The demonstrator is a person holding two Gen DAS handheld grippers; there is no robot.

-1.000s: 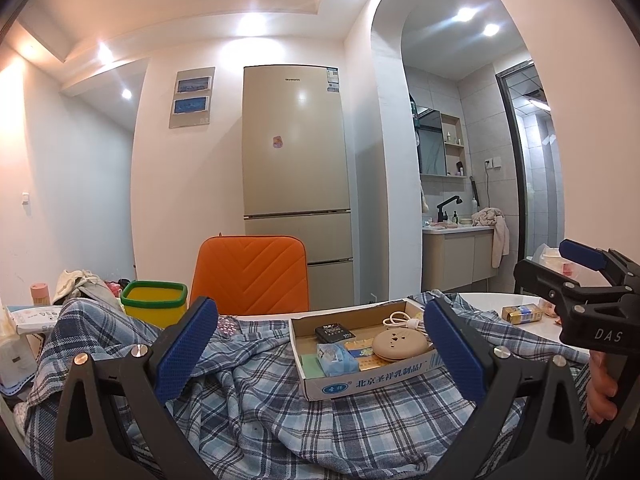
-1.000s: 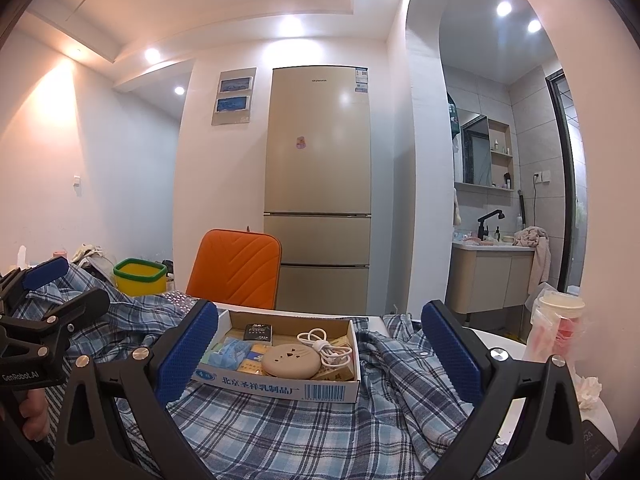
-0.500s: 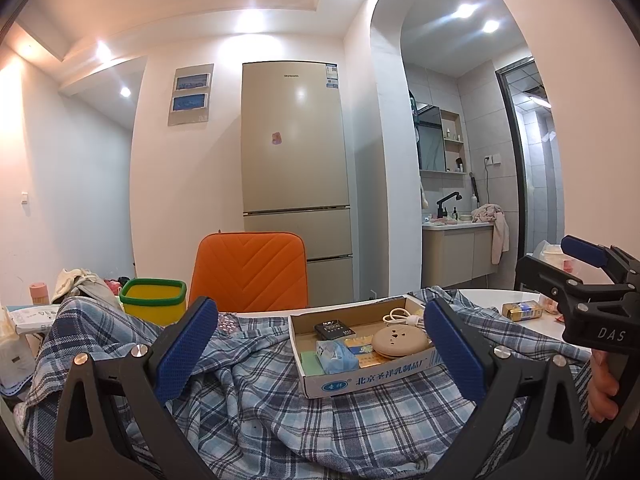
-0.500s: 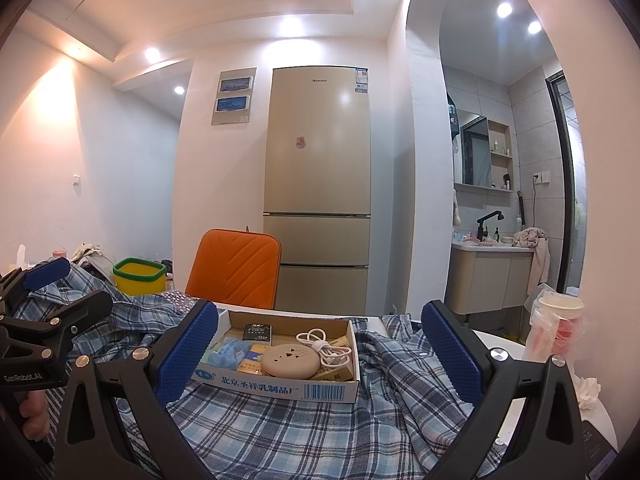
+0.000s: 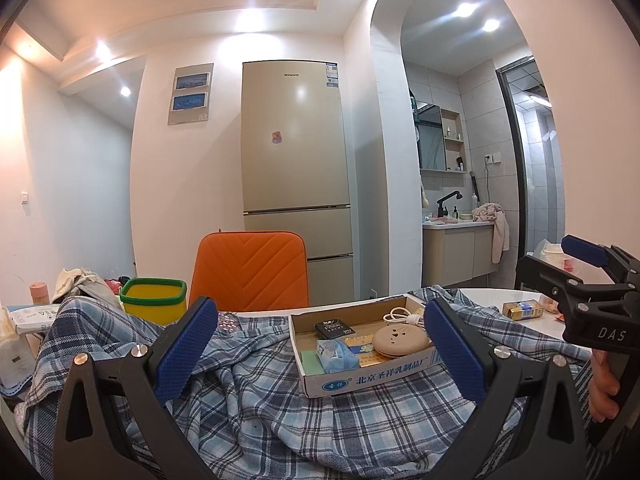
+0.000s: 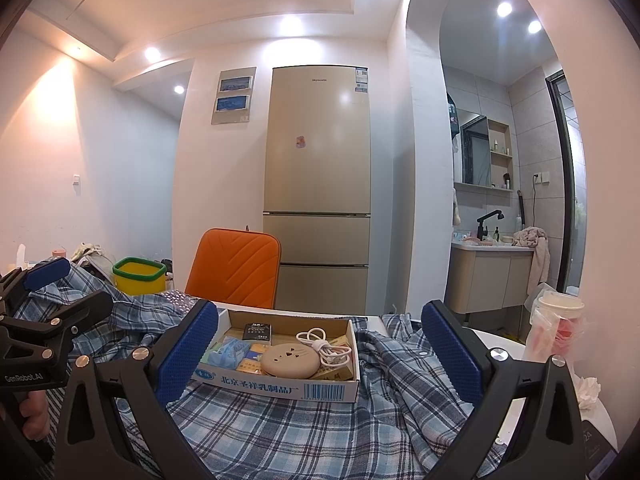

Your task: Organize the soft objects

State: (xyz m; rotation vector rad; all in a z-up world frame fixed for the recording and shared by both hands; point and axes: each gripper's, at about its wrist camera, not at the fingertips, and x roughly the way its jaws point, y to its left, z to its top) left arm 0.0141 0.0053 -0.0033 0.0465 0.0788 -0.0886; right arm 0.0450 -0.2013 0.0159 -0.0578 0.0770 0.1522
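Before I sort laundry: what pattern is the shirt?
Blue, white and grey plaid shirt, clearest in the right wrist view.

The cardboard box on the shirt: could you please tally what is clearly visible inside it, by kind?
Inside the box:
Round beige case: 1
White cable: 1
Black pack: 1
Blue tissue pack: 1
Total: 4; the flat yellow and green packets underneath are too hidden to count.
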